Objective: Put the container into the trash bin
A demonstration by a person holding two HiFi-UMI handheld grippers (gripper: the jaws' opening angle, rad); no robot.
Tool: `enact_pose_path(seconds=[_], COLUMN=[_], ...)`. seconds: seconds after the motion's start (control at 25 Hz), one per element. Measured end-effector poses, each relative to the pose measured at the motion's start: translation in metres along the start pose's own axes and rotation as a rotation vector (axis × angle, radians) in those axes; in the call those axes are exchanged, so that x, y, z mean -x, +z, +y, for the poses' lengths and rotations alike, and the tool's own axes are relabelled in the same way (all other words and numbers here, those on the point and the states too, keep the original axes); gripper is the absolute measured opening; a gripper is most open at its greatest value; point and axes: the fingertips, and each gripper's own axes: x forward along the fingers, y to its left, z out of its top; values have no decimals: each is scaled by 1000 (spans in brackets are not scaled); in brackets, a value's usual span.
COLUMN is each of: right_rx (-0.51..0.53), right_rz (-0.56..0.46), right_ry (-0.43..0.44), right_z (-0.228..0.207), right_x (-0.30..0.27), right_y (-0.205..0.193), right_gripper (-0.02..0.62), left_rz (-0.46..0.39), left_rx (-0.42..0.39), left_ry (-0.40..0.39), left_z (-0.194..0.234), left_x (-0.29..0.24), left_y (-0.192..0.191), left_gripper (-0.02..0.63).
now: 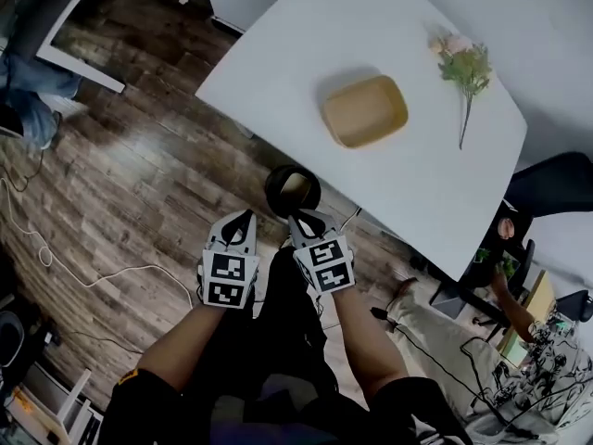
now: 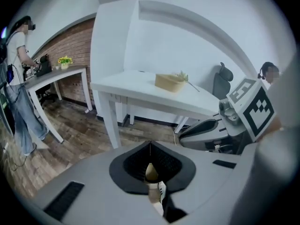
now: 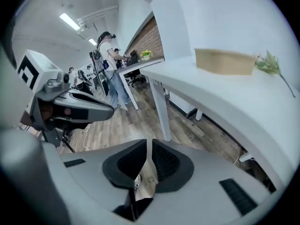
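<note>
A tan, shallow container [image 1: 365, 110] sits open on the white table [image 1: 278, 54]. It also shows in the left gripper view, container [image 2: 169, 82], and in the right gripper view, container [image 3: 225, 61]. A round black trash bin [image 1: 293, 189] stands on the wood floor by the table's near edge. My left gripper [image 1: 239, 221] and right gripper [image 1: 307, 221] are held side by side over the floor, short of the table, the right one just below the bin. The left gripper [image 2: 150, 143] is shut and empty, as is the right gripper [image 3: 150, 142].
A sprig of artificial flowers [image 1: 464, 67] lies on the table to the right of the container. A white cable [image 1: 83, 281] trails over the floor at the left. A person [image 2: 18, 83] stands at a side desk. Another person [image 1: 435, 327] sits at the lower right.
</note>
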Motion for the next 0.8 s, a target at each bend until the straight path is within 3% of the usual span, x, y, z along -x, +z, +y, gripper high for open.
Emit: enact_pose_path(seconds=[0.48, 0.8], right_rx=[0, 4], right_rz=[-209, -286], right_ry=[-99, -151], right_z=[35, 44], right_x=[128, 173], right_y=[84, 112], right_gripper=[46, 44], left_rz=[-175, -270], left_rx=[-32, -68], left_ry=[-41, -71], left_z=[-37, -55], left_x=[106, 137], left_y=[91, 131], left_gripper=[8, 8])
